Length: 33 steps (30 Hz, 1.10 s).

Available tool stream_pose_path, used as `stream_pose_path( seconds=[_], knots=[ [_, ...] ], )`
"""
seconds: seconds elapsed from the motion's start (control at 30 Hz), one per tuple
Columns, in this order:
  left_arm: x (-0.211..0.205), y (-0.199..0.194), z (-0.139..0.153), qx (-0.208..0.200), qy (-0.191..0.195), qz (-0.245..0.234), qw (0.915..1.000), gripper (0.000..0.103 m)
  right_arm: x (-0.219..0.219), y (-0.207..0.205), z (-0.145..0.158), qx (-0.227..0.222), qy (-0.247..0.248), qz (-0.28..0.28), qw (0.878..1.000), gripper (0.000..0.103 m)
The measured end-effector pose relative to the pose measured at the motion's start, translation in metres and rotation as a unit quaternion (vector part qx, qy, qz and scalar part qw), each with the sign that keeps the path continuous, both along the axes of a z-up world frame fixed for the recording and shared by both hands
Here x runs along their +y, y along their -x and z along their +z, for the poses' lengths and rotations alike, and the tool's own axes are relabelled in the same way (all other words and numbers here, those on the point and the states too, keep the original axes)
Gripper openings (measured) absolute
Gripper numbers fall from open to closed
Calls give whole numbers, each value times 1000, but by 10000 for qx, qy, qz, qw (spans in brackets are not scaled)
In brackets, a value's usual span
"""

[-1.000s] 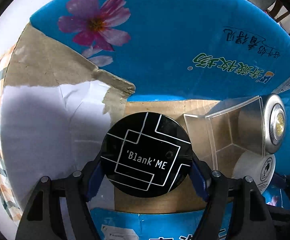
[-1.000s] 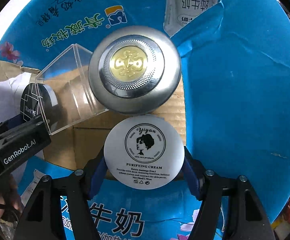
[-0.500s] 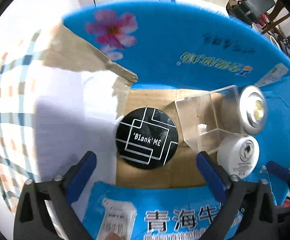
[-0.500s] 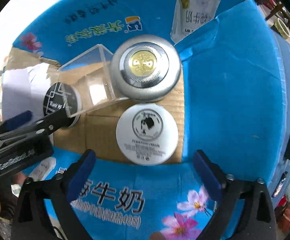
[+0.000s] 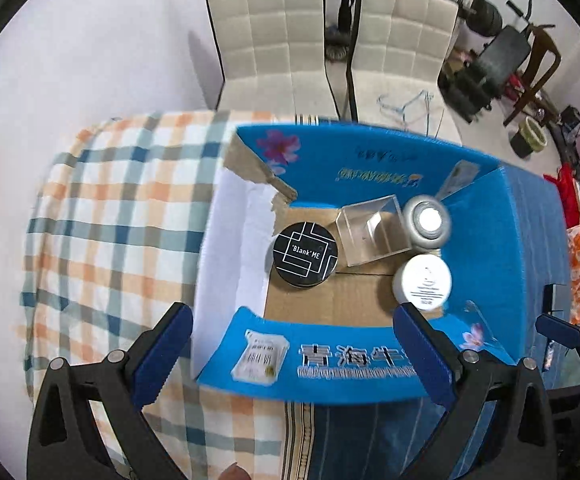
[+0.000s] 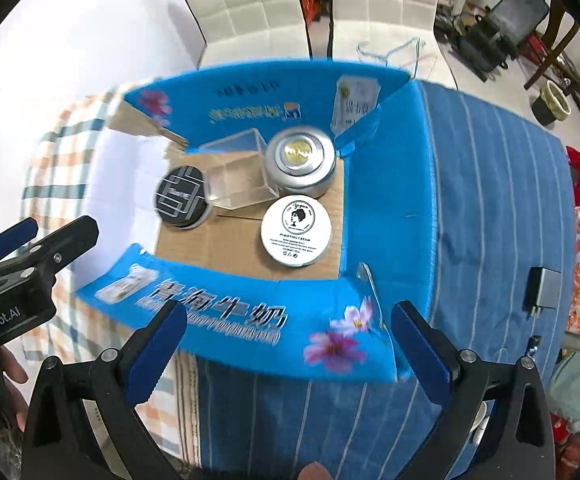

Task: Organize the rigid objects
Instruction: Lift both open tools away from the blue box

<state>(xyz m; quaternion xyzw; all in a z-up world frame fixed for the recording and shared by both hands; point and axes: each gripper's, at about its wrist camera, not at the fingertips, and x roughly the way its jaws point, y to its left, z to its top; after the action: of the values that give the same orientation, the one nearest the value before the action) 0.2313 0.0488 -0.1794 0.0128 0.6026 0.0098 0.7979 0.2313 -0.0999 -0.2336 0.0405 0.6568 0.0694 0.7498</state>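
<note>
An open blue cardboard box (image 5: pixel 369 172) (image 6: pixel 246 316) holds four items on its brown floor. The black round tin (image 5: pixel 305 254) (image 6: pixel 180 196) marked 'Blank'ME lies at the left. A clear plastic box (image 5: pixel 371 236) (image 6: pixel 238 174) sits in the middle at the back. A silver round tin (image 5: pixel 427 222) (image 6: pixel 301 159) with a gold centre rests at the back right. The white cream jar (image 5: pixel 423 284) (image 6: pixel 296 229) stands at the front right. My left gripper (image 5: pixel 290 352) and my right gripper (image 6: pixel 288 348) both hover open above the box's near flap, holding nothing.
The box rests on a table with a plaid cloth (image 5: pixel 122 216) at the left and a blue striped cloth (image 6: pixel 489 200) at the right. A small grey block (image 6: pixel 543 290) lies on the blue cloth. Two white chairs (image 5: pixel 329 40) stand behind the table.
Both grippers let go of their items, the black tin and the white jar, opened wide and pulled back up out of the box. Both items stay on the box floor.
</note>
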Motion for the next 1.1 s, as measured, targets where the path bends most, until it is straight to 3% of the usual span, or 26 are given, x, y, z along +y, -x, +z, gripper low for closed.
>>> stream_pose_path(
  seconds=[0.27, 0.63, 0.87, 1.1],
  knots=[
    [-12, 41, 62, -565, -15, -16, 9984, 103, -7, 39, 65, -491, -160, -14, 9987, 103],
    [-24, 73, 100, -931, -54, -125, 9956, 103, -14, 77, 123, -927, -269, 111, 9953, 103],
    [-49, 78, 106, -1000, -1, -240, 9947, 103, -54, 87, 124, -999, -475, -256, 9935, 103],
    [-151, 70, 69, -672, 187, -907, 9934, 103, -188, 99, 79, -537, -88, -1320, 9898, 103]
  ],
)
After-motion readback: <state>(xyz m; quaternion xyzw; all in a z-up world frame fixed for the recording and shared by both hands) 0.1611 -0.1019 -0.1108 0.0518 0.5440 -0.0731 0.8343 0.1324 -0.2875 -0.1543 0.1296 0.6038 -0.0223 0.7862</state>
